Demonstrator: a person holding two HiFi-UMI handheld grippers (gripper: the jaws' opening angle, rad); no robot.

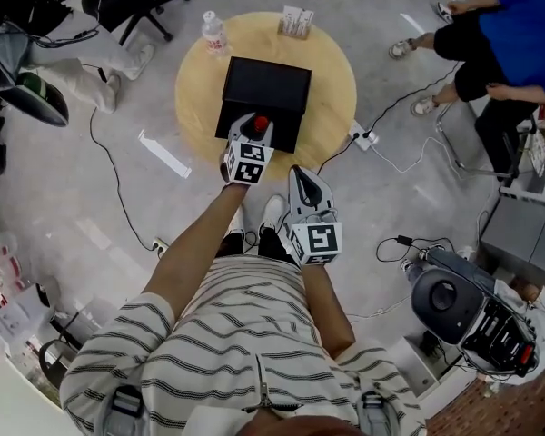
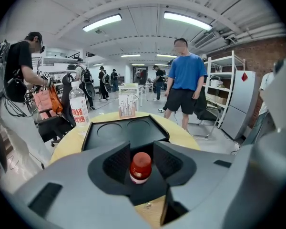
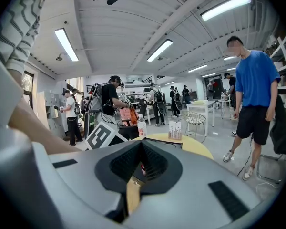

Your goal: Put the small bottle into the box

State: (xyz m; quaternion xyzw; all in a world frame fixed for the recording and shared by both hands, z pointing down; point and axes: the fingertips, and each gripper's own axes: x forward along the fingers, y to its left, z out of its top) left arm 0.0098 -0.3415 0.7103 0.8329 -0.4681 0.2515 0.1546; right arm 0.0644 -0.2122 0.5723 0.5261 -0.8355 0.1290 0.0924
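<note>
Got the bottle (image 2: 141,167) pinched upright in the jaws of the left gripper (image 1: 257,130), closed narrow on it, red cap up. Sitting right over the near edge of the box (image 1: 265,89), so probably just forward a bit and down. Looks like two round recesses in the box floor, can't tell which one fits. Nothing blocking that path. Right gripper (image 1: 297,173) further back toward the body, jaws pressed together on nothing. Also on the table (image 1: 331,62): water bottle (image 1: 215,33) and card stand (image 1: 296,21) beyond the box's far side, well clear
</note>
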